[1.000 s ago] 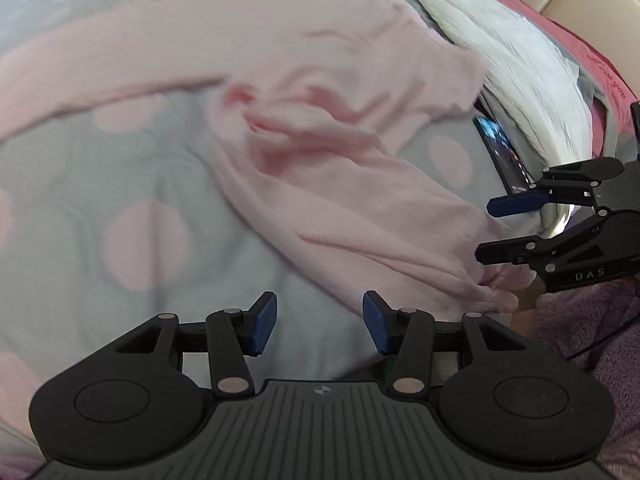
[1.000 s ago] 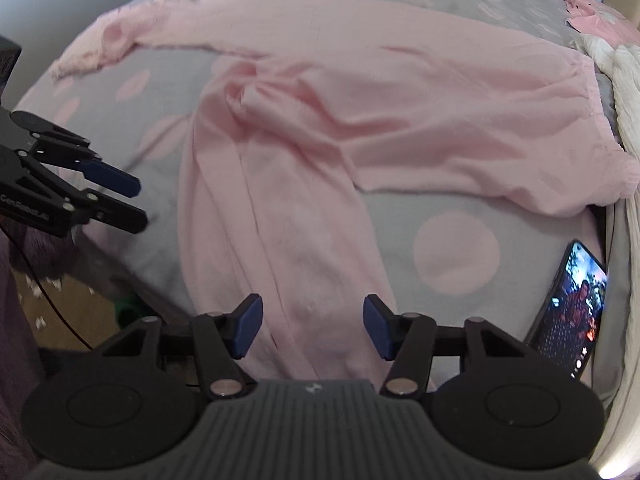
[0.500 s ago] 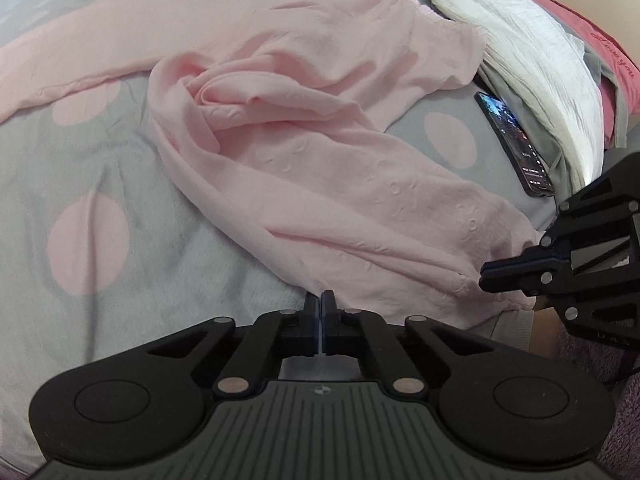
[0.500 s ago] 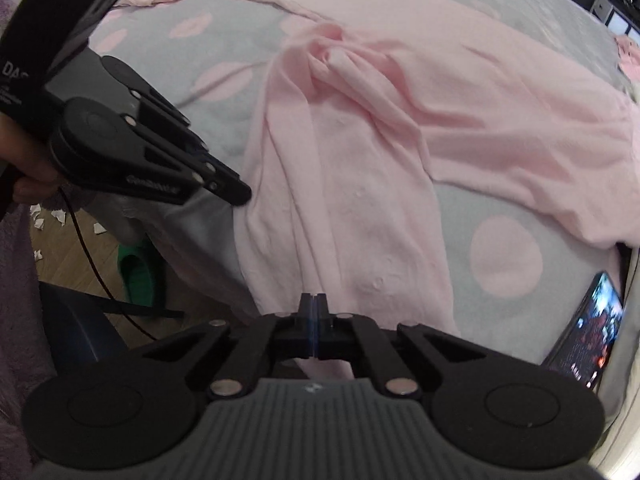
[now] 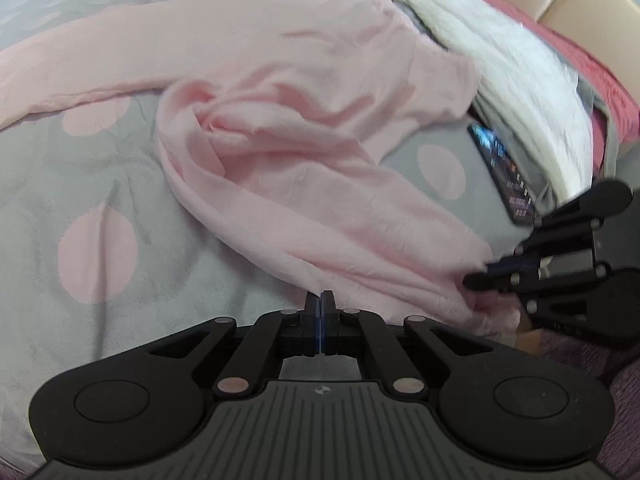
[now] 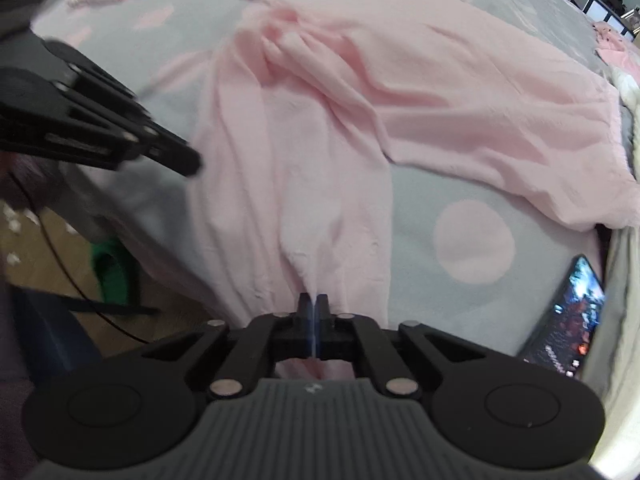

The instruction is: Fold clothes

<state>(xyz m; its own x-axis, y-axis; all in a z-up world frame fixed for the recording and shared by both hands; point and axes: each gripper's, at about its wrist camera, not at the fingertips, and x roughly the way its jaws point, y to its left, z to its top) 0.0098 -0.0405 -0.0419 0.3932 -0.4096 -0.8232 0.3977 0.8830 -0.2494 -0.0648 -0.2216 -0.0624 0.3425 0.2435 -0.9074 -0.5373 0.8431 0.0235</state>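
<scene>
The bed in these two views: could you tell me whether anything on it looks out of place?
Yes: a phone with its screen lit lies on the grey dotted cover, right beside the pink garment being folded. It sits near the pile of white fabric and could get swept up.

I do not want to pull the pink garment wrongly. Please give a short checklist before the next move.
1. Left hand-held gripper shut on pink garment's near edge: ok.
2. Right hand-held gripper shut on same hem: ok.
3. Fabric really pinched on the left, not merely touched: cannot tell.
4. Garment flat: not ok, bunched at the middle.
5. Phone clear of cloth: ok, beside it on the bedspread.
</scene>
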